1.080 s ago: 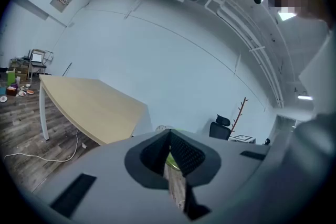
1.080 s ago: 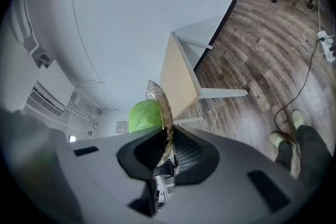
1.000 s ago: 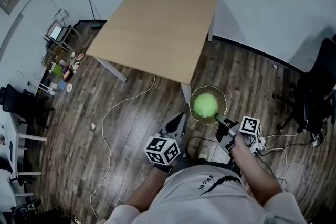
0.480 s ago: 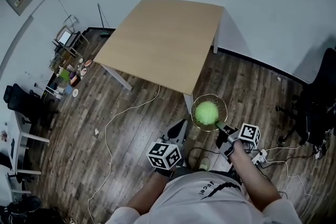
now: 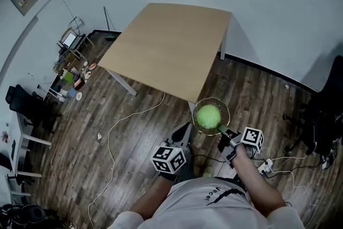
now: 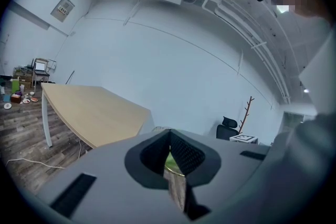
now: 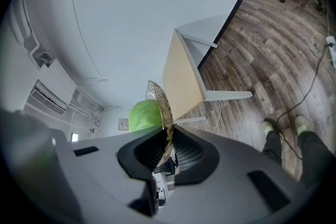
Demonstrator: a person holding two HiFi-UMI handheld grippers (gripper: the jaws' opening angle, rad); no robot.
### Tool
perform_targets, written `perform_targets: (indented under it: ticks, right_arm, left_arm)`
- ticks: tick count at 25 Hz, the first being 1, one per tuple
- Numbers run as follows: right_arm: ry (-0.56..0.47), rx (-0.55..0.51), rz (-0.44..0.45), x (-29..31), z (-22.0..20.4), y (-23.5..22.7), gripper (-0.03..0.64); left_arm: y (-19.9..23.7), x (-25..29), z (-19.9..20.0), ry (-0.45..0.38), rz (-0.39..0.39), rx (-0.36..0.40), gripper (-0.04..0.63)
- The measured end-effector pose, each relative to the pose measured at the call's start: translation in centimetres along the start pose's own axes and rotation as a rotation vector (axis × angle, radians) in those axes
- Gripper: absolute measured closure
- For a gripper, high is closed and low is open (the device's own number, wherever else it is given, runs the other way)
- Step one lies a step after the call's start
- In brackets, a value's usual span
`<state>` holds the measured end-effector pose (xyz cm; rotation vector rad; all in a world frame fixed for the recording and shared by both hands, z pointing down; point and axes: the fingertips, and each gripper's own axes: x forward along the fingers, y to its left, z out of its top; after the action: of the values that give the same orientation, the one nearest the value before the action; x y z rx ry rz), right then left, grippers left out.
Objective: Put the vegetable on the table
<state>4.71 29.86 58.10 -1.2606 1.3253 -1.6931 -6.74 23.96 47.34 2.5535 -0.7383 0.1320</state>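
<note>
Right gripper [image 5: 222, 130] clamped on the rim of a glass bowl [image 5: 199, 103]; rim seated between both jaws. Round green vegetable [image 5: 208, 115] lies in the bowl, held above the wooden floor [image 5: 134, 120], just off the near corner of the table [image 5: 171, 45]. Left gripper [image 5: 184, 128] closed, nothing held, beside the bowl

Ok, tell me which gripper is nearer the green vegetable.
Right. The right gripper grips the rim of the bowl holding the vegetable; the left gripper, jaws shut on nothing, sits apart, lower left of the bowl in the head view.
</note>
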Motion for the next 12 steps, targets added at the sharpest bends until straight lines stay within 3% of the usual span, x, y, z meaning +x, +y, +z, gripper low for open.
perform_targets:
  ticks: [12]
  right_arm:
    - [-0.015, 0.008, 0.015, 8.3, 2.5, 2.3, 0.574]
  left_arm:
    - [7.7, 5.7, 3.1, 0.014, -0.029, 0.016, 0.581]
